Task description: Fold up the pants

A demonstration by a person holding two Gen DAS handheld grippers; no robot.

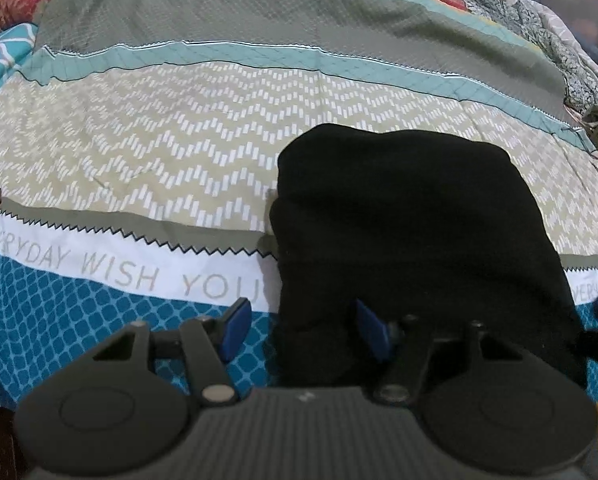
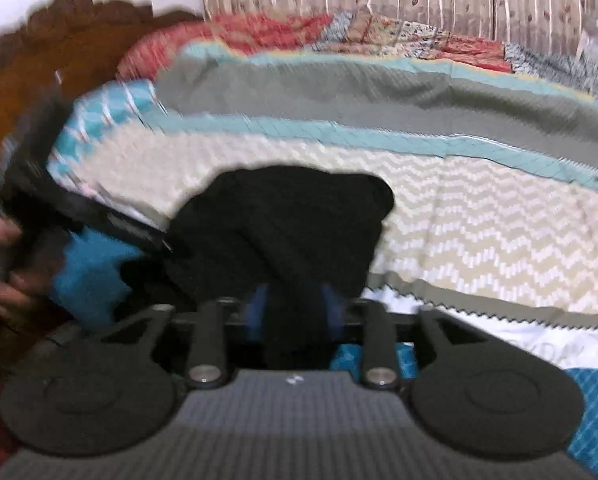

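Pants bundled on bedspread, 1 o'clock of left gripper, jaws open straddling near-left edge; right gripper nearer, fabric between jaws, grip unclear (blur)

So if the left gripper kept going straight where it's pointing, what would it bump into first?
Probably the black pants. The left gripper is open, one finger over the bedspread, the other at the pants' near edge. Depth is hard to judge.
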